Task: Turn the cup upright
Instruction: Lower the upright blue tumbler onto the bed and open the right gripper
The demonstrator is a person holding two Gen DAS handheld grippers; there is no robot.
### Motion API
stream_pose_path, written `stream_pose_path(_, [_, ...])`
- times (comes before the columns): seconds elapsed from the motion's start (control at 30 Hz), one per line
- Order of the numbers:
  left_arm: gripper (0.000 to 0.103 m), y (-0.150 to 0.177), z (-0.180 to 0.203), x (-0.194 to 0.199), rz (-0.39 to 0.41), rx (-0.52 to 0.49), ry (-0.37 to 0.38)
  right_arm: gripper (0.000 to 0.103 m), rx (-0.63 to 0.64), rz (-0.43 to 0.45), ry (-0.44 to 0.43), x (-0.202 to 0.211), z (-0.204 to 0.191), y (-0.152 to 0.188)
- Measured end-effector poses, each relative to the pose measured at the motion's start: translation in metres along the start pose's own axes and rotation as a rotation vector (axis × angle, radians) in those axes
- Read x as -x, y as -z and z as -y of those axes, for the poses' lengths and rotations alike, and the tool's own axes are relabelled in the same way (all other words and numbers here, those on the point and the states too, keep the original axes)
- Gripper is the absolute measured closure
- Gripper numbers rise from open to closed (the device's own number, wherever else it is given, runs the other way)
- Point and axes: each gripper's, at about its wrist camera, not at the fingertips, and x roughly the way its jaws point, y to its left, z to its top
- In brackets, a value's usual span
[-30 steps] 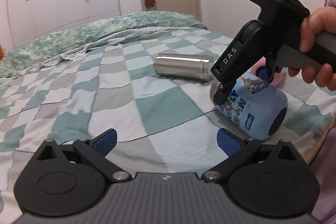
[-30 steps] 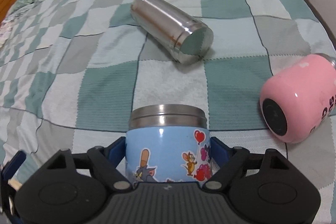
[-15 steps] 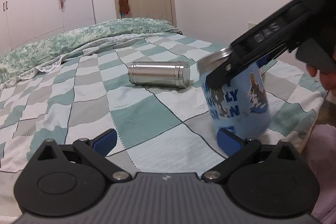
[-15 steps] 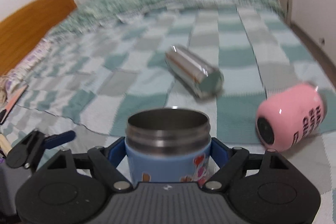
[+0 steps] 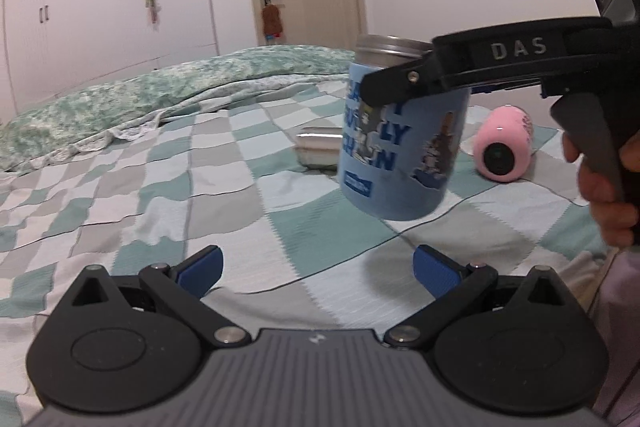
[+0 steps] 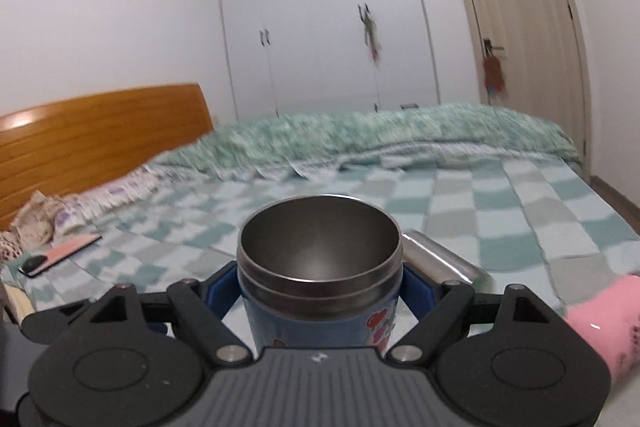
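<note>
The blue cartoon-print cup [image 5: 400,147] with a steel rim is held nearly upright, a little above the checked bedspread [image 5: 224,187]. My right gripper [image 6: 320,287] is shut on the blue cup [image 6: 320,275], whose open mouth faces up; it shows in the left wrist view as a black arm across the cup's upper part. My left gripper [image 5: 316,267] is open and empty, low over the bed in front of the cup.
A steel cup [image 5: 320,147] lies on its side behind the blue cup, also in the right wrist view [image 6: 444,259]. A pink cup [image 5: 504,151] lies on its side to the right. A phone and a notebook [image 6: 60,255] lie by the wooden headboard [image 6: 100,131].
My right gripper has lifted the blue cup off the bed and turned it from lying on its side to nearly upright. The left gripper stays open.
</note>
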Motion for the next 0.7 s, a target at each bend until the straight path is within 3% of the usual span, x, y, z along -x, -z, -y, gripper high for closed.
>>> stream_pose_path(0.27, [0.0, 0.013, -0.027, -0.003, -0.038, 0.0, -0.049, 0.02, 0.051, 0.001, -0.046, -0.041, -0.029, 0.035])
stream_pose_path(0.37, [0.0, 0.02, -0.031, -0.009, -0.061, -0.002, -0.05, 0.02, 0.059, -0.051, -0.031, -0.057, -0.034, 0.051])
stream_pose_path(0.57, [0.0, 0.031, -0.036, -0.013, -0.074, 0.013, -0.044, 0.02, 0.128, -0.019, -0.035, -0.056, -0.042, 0.063])
stream_pose_path(0.7, [0.0, 0.031, -0.033, -0.009, -0.073, 0.015, -0.054, 0.016, 0.109, -0.024, -0.035, -0.053, -0.04, 0.06])
